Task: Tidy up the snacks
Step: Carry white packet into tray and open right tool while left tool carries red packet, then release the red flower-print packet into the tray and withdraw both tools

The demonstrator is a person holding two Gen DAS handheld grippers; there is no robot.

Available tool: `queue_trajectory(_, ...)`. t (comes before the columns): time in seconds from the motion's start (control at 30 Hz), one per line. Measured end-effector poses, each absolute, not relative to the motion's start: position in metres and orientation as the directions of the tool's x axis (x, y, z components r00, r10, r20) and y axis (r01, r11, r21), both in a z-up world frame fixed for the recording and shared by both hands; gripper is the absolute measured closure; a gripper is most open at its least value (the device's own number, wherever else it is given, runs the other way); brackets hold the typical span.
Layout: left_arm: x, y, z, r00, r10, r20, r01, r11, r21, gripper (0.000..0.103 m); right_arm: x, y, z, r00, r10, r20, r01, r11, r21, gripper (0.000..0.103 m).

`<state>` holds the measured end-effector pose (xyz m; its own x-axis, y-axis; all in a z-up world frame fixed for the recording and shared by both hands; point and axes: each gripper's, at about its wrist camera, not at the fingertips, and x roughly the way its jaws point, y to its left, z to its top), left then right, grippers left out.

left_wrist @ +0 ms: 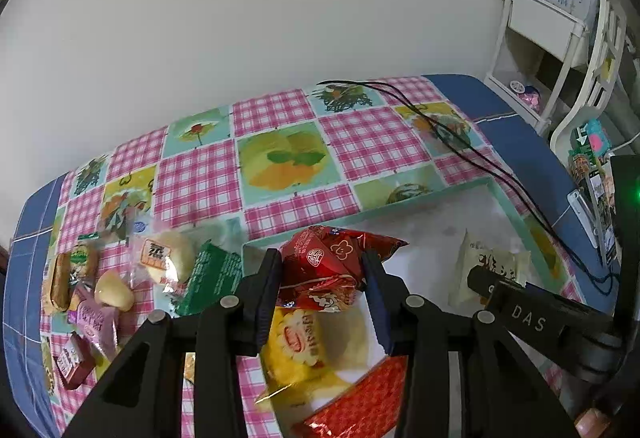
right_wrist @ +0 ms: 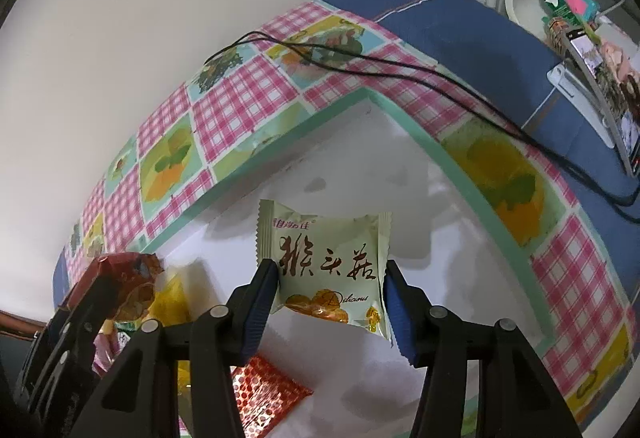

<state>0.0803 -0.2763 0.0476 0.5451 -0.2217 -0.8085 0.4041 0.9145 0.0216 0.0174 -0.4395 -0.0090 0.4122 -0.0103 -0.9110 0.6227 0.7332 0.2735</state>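
Left gripper [left_wrist: 324, 278]: clamped on red foil packet [left_wrist: 332, 266], twelve o'clock. Right gripper [right_wrist: 330, 302]: pinching cream packet [right_wrist: 324, 262], printed "Delicious", over white tray [right_wrist: 460, 173].

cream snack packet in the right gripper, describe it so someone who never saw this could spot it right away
Look inside the shallow white tray with the mint-green rim on the checkered tablecloth. Over its white floor, the right gripper pinches a pale cream packet by its side edges. Unlike the red and yellow wrappers nearby, it bears large brown brush-style characters and the word Delicious.
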Motion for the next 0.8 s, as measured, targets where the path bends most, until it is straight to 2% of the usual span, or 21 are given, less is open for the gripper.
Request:
queue_trajectory(0.03, 0.081, -0.277, 0.047, 0.545, -0.225, -0.807, 0.403, 0.915, 0.018, 0.059, 0.018, -0.440, -0.009, 0.410, -0.011, -0.912, 0.625, 0.732, 0.272, 0.045)
queue_trajectory(0.13, 0.083, -0.275, 0.049, 0.536, -0.231, -0.812, 0.398, 0.917, 0.002, 0.045, 0.018, -0.441, -0.008, 0.392, -0.025, -0.919, 0.631, 0.735, 0.249, 0.041)
queue_trajectory(0.23, 0.082, -0.271, 0.052, 0.538, -0.215, -0.815, 0.385, 0.923, 0.011, 0.043, 0.017, -0.440, -0.008, 0.376, -0.030, -0.926, 0.636, 0.736, 0.234, 0.033)
queue_trajectory(0.33, 0.084, -0.261, 0.055, 0.521, -0.177, -0.835, 0.349, 0.937, 0.018, 0.030, 0.016, -0.436, -0.008, 0.359, -0.027, -0.933, 0.629, 0.745, 0.221, 0.026)
queue_trajectory(0.4, 0.086, -0.252, 0.054, 0.501, -0.153, -0.852, 0.317, 0.948, 0.017, 0.026, 0.016, -0.432, -0.007, 0.351, -0.030, -0.936, 0.624, 0.753, 0.210, 0.024)
queue_trajectory(0.47, 0.086, -0.241, 0.053, 0.492, -0.119, -0.862, 0.287, 0.957, 0.031, 0.019, 0.015, -0.427, -0.005, 0.343, -0.035, -0.939, 0.615, 0.763, 0.197, 0.014)
queue_trajectory(0.57, 0.084, -0.226, 0.049, 0.474, -0.082, -0.877, 0.247, 0.968, 0.043, 0.016, 0.013, -0.418, -0.002, 0.345, -0.038, -0.938, 0.596, 0.781, 0.188, 0.007)
queue_trajectory(0.8, 0.075, -0.175, 0.031, 0.416, -0.038, -0.908, 0.105, 0.994, 0.006, 0.005, 0.008, -0.392, 0.003, 0.345, -0.040, -0.938, 0.558, 0.812, 0.171, 0.001)
